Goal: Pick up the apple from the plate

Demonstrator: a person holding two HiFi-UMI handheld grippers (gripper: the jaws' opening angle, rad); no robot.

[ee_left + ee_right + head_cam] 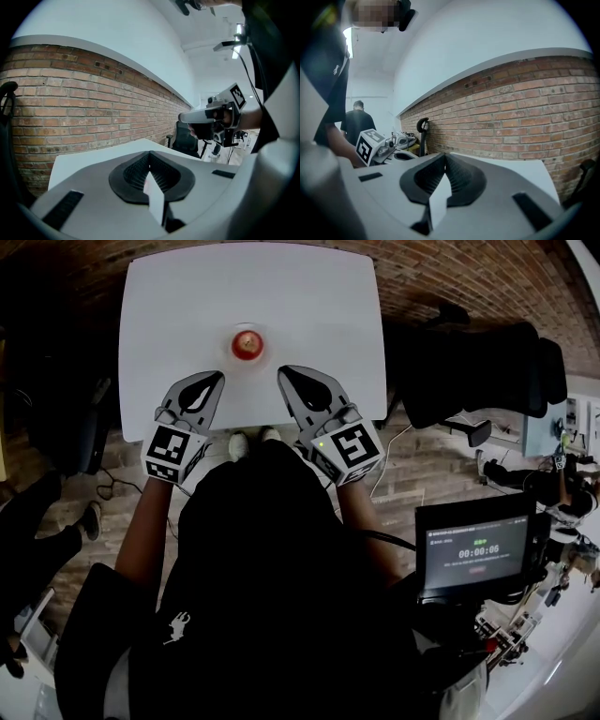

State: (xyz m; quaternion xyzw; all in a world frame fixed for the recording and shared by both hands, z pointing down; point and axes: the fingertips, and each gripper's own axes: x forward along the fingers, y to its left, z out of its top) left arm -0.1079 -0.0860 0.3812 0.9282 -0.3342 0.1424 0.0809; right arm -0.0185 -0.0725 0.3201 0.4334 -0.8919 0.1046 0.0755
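Nothing is done yet: the apple sits on its plate, upper centre; the left claw and right claw, both closed and empty, hover just below it.

One apple, one plate, one table, two grippers

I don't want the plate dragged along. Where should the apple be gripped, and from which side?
Probably grip the apple across its round middle, above the plate rim, coming from the near edge of the table, where the left hand-held gripper and right hand-held gripper are. It sits alone, both flanks free; their shut jaws must open first.
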